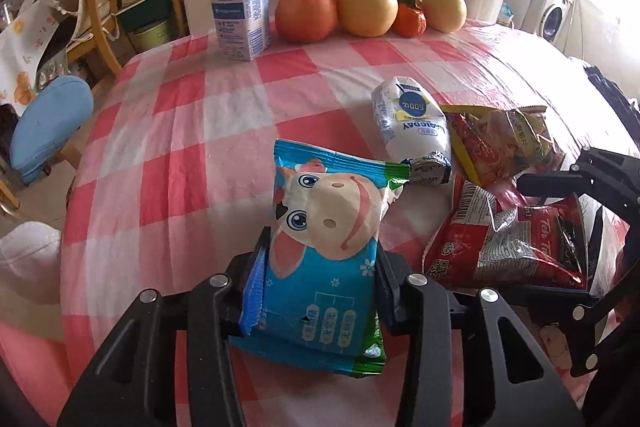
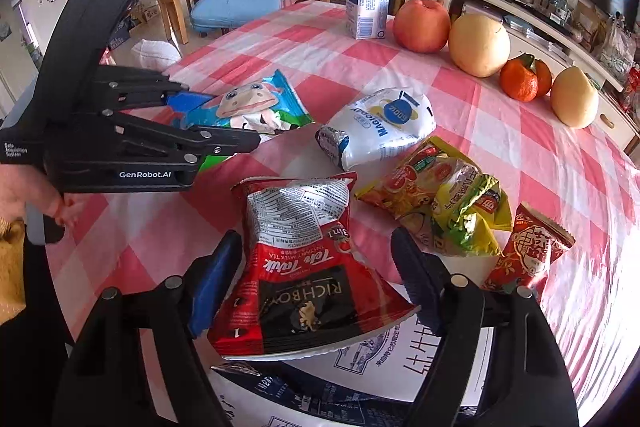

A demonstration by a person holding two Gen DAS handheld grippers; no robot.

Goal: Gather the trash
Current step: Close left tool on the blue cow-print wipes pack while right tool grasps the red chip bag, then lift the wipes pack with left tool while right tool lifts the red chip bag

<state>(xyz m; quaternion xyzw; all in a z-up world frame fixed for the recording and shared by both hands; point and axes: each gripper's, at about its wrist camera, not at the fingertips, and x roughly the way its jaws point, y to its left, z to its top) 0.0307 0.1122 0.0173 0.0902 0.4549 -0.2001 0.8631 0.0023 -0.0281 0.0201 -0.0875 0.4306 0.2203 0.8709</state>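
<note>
Blue cow wrapper (image 1: 320, 247) clamped in left jaws — red packet (image 2: 304, 259) between right's.

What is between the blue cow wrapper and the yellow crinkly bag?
The squashed white milk pouch lies between the blue cow wrapper and the yellow bag; the right wrist view shows it best.

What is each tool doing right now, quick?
Left tool: closed on the blue cow wrapper.
Right tool: open around the red milk tea packet, not clamped.
</note>
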